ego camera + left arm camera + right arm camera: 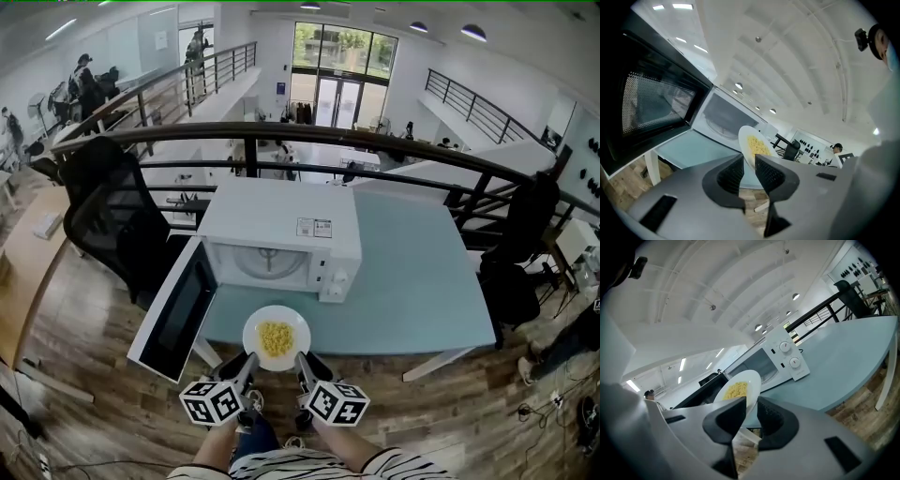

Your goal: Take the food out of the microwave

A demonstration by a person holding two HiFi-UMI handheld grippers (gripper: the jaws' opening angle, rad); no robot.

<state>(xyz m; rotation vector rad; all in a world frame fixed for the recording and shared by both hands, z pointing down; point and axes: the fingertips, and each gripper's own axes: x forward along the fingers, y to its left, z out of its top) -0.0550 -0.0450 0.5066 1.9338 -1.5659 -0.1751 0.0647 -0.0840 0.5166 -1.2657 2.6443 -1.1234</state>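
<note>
A white plate (255, 329) of yellow food (275, 337) hangs in front of the white microwave (281, 228), over the near edge of the pale blue table (412, 281). My left gripper (251, 357) is shut on the plate's near left rim and my right gripper (302, 357) on its near right rim. In the left gripper view the plate (744, 139) stands edge-on between the jaws of that gripper (749, 171), with the food (757, 146) on its face. The right gripper (752, 416) pinches the plate (753, 382) the same way, food (736, 390) showing. The microwave cavity (270, 262) holds only its turntable.
The microwave door (178, 309) hangs open to the left, past the table's front edge. A black mesh chair (112, 216) stands left of the table and another dark chair (525, 234) at its right. A black railing (375, 141) runs behind. Wood floor lies below.
</note>
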